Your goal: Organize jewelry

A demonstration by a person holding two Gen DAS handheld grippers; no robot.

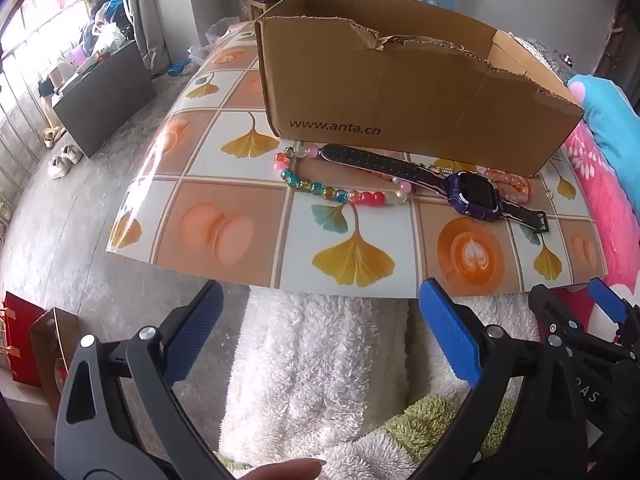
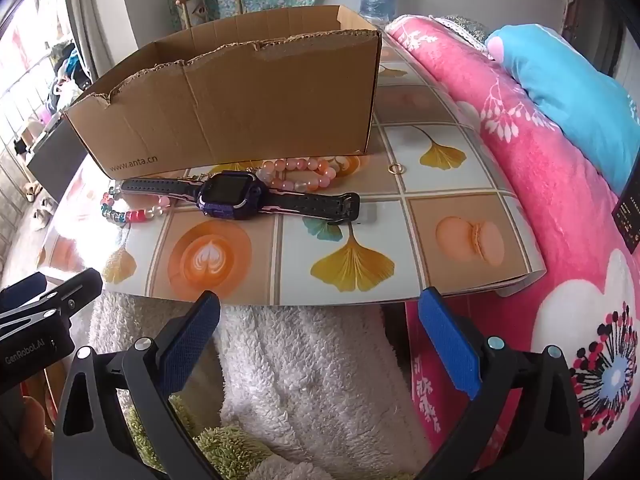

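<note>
Nearest, both grippers hang over a white fluffy blanket point(image 2: 304, 364), short of the table's front edge; the left gripper point(image 1: 320, 344) has its blue-padded jaws spread wide with nothing between them; the right gripper point(image 2: 320, 340) is spread just as wide and equally bare. The two sit side by side, the right one showing at the right edge of the left wrist view.

Ahead of both lies the patterned table mat point(image 2: 460, 240), printed with ginkgo leaves and latte cups; none of the jewelry touches either gripper. On the mat, well beyond the fingertips, a purple smartwatch point(image 1: 470, 196) lies flat with its black strap stretched out; a multicoloured bead bracelet point(image 1: 340, 194) curls under the strap's left end; a peach bead bracelet point(image 2: 304, 174) sits just behind the watch face; a small gold ring point(image 2: 397, 168) lies apart to the right.

Behind these stands an open cardboard box point(image 2: 240, 108), its torn front wall close to the beads.
</note>
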